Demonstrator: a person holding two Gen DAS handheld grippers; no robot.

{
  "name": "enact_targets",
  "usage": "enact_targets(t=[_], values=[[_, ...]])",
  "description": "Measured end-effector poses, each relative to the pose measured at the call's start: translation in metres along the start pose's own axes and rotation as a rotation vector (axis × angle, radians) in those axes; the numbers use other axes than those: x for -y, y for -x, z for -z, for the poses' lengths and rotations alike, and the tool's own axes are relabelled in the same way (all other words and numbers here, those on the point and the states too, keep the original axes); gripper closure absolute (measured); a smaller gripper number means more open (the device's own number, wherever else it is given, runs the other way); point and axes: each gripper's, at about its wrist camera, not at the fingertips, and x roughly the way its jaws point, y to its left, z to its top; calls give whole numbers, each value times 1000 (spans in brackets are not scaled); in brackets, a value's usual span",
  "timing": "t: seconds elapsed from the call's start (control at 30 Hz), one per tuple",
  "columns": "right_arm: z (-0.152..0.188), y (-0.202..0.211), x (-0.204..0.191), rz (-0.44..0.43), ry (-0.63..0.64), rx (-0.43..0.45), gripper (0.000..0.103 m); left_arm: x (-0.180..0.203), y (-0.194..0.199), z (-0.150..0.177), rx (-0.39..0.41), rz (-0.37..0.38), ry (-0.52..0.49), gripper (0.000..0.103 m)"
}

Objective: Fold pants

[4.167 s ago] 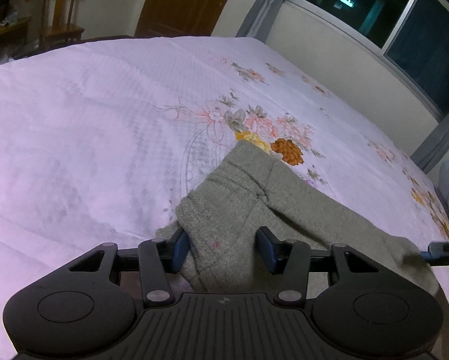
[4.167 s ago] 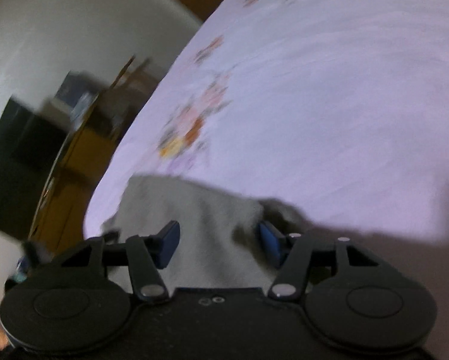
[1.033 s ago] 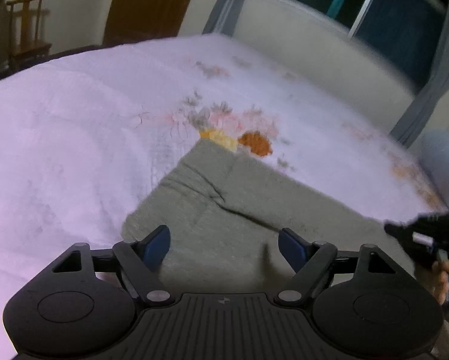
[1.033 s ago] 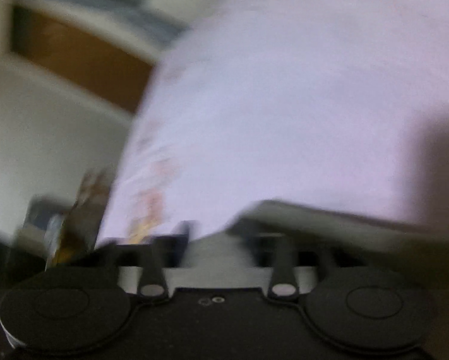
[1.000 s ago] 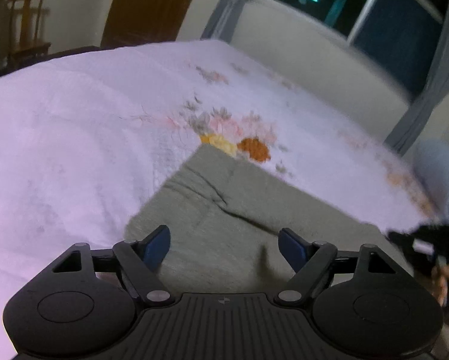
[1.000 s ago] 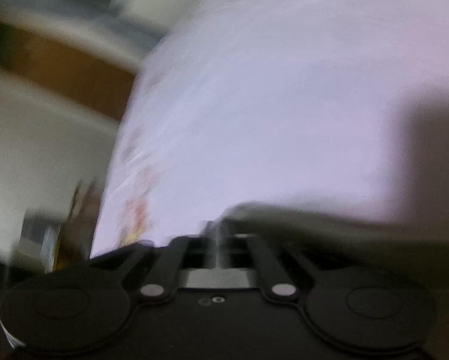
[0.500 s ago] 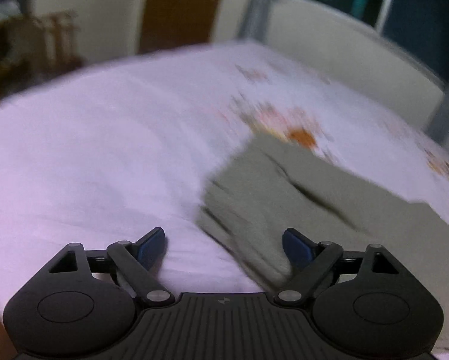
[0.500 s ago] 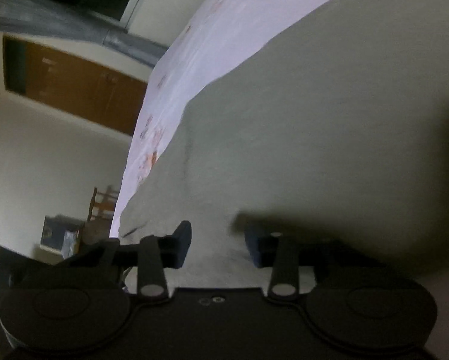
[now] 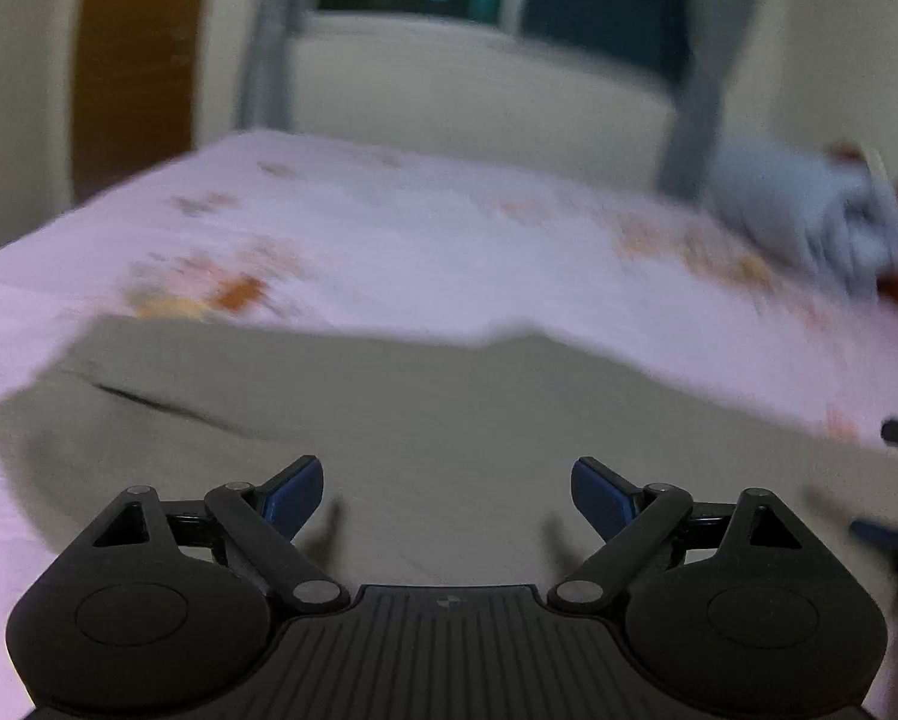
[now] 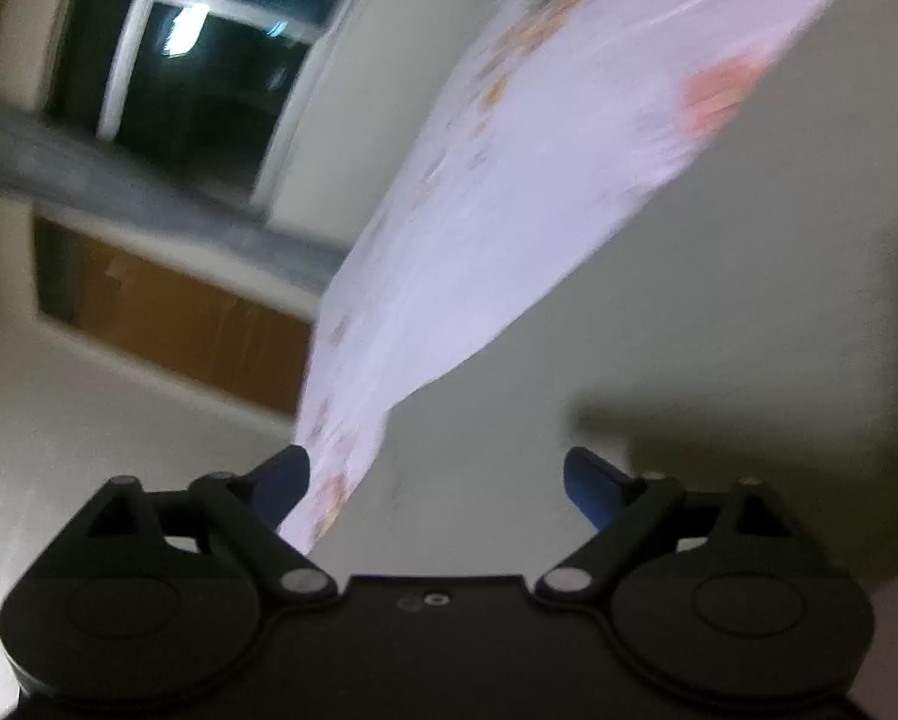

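pants (image 9: 449, 408) lie spread flat on the bedsheet (image 9: 389, 228), grey-green cloth filling the ground just ahead of and under the left gripper (image 9: 447, 489). left fingers stand wide apart, nothing between the blue pads, only fabric below them; its jaws have just been opening a little further. a dark crease or seam runs off beyond the left finger, toward the near corner of the cloth. right gripper (image 10: 437, 474) likewise spread wide, its jaws have just been opening, no cloth pinched; the pants (image 10: 718, 300) show past the right finger and between the two, the floral sheet (image 10: 508, 180) slants beyond the left finger. right view tilted and both views smeared, so fine edges are hard to read. a pale bluish bundle (image 9: 808, 210) sits far beyond the right finger of the left gripper, apart from the pants; can't tell what it is. judgement: soft, limp, fairly thick knit-like cloth, light, no stiffness, will sag and drag on the sheet, not slippery, not fragile. looks like a fold is laid down and released, more folding probably left. best hold likely at an outer edge or corner where the layers stack, pinching all layers together, one gripper at each end of the same edge so the fold lifts evenly. risk: catching the sheet along with the cloth.
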Motion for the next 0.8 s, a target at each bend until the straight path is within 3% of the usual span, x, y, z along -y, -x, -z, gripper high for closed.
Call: enact_targets(t=[0.03,0.07,0.1,0.2,0.3,0.4,0.43,0.53,0.63,0.8], values=[[-8,8,17,48,-11,-5,22,10,-7,8,-57,7,-34,14],[-14,13,26,63,-33,-4,50,17,-11,15,-112,8,-60,14],[-22,26,36,113,-53,24,58,21,-11,24,-141,-3,-93,14],[-45,100,75,231,-75,228,44,21,11,41,-96,-1,-122,14],[-56,151,95,209,-96,332,32,17,31,39,-44,10,-80,13],[-50,188,108,224,-95,412,27,21,42,36,-1,35,-9,13],[-50,218,125,213,-126,437,28,27,39,32,4,53,-5,13],[-44,255,158,180,-271,483,33,56,26,22,13,60,-23,13],[-39,264,177,147,-343,486,36,81,20,18,-4,106,-27,13],[-44,260,179,124,-338,476,61,151,20,23,-44,180,-87,13]])
